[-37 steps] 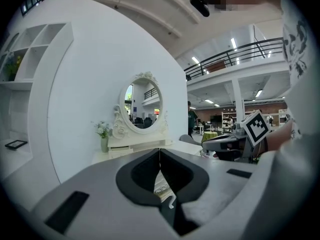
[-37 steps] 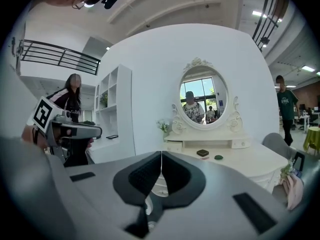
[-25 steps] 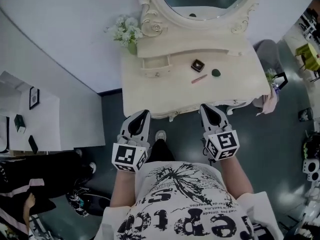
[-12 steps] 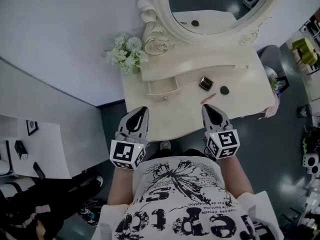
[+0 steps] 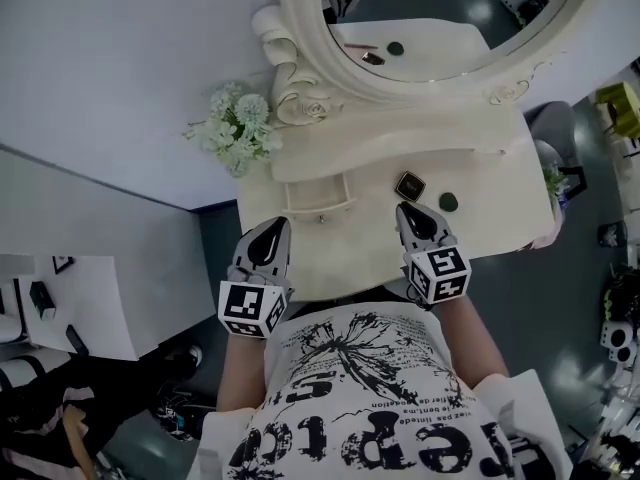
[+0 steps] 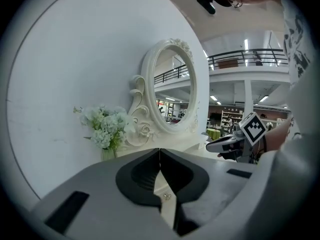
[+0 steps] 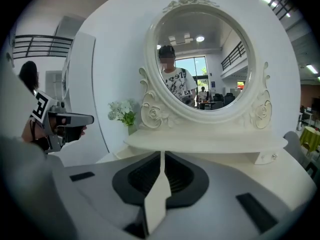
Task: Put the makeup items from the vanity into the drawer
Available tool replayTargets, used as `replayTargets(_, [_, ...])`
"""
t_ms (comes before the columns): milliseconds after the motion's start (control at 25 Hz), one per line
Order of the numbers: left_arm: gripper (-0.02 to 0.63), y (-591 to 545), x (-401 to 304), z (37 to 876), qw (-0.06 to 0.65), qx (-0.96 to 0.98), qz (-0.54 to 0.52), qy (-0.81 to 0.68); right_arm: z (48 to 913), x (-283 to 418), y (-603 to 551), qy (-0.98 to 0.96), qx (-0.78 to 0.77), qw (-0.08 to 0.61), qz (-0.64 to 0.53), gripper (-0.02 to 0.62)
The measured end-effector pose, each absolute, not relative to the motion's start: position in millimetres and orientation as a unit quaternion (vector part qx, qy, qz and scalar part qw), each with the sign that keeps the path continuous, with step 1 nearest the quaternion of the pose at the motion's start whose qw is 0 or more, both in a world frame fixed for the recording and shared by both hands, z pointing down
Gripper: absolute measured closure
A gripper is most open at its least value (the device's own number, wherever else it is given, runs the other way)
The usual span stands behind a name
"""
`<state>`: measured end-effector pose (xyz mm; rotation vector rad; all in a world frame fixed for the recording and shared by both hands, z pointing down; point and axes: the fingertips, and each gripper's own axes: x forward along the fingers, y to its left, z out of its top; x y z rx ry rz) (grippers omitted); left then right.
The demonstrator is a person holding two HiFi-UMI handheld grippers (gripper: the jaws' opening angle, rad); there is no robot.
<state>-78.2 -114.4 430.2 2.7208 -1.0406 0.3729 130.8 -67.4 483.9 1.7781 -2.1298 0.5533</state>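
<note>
A cream vanity point(image 5: 350, 258) stands below me with a small closed drawer point(image 5: 318, 196) under its shelf. On the top lie a dark square compact point(image 5: 408, 185) and a dark green round item point(image 5: 448, 202). My right gripper point(image 5: 401, 208) is shut and empty, its tip just in front of the compact. My left gripper point(image 5: 284, 222) is shut and empty too, its tip just in front of and left of the drawer. In the left gripper view the jaws point(image 6: 160, 151) meet, with the drawer knob point(image 6: 166, 196) showing behind them. The right gripper's jaws point(image 7: 161, 156) also meet.
An oval mirror point(image 5: 440, 18) in a carved frame rises behind the shelf. A vase of white flowers point(image 5: 232, 126) stands at the vanity's left back corner. A grey chair point(image 5: 552, 128) is at the right. A white wall point(image 5: 120, 78) runs behind.
Both grippers have moved forward from the vanity's front edge to over its top. The right one now covers the spot where a pink pencil lay.
</note>
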Motion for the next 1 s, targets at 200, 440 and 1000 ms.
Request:
replayTargets(200, [0.586,-125.4,-59.7,450.3,0.125,0.908,0.141,-0.375,526.7,156.6,-86.9,-0.750,0.585,0.212,0.222,0.400])
replayTargets(440, [0.586,-130.8,-41.3,470.0,0.149,0.891,0.152,-0.401,576.1,198.5,-101.6,-0.745,0.552,0.289,0.237,0.311])
replayTargets(1000, [0.586,-130.3,-21.1,494.0,0.171,0.860,0.170,-0.449,650.6,226.0,-111.6,-0.744,0.451,0.412,0.271,0.268])
